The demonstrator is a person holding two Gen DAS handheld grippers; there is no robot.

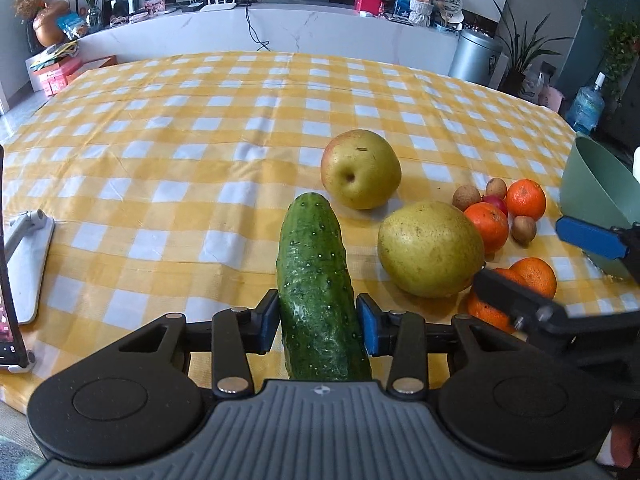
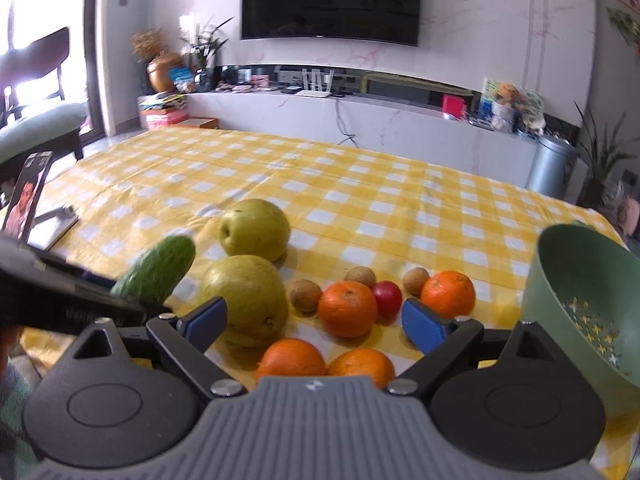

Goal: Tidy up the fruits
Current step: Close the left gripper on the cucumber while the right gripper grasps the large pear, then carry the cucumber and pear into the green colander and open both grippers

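While left gripper (image 1: 317, 322) clamps cucumber (image 1: 314, 280), right gripper (image 2: 314, 320) gapes, no legible writing.

A worktop (image 1: 200, 120) under a yellow-and-white checked cloth is carrying the fruit. Two yellow-green pears are sitting near each other, one farther back (image 1: 360, 168) and one nearer (image 1: 430, 249). Beside the nearer pear, four oranges (image 2: 347, 308) are resting in a loose cluster, with three small brown longans (image 2: 305, 295) and a small red fruit (image 2: 387, 298) lying among them. A green colander (image 2: 580, 300) is standing at the right edge. A white phone stand (image 1: 28, 264) is resting at the left edge.
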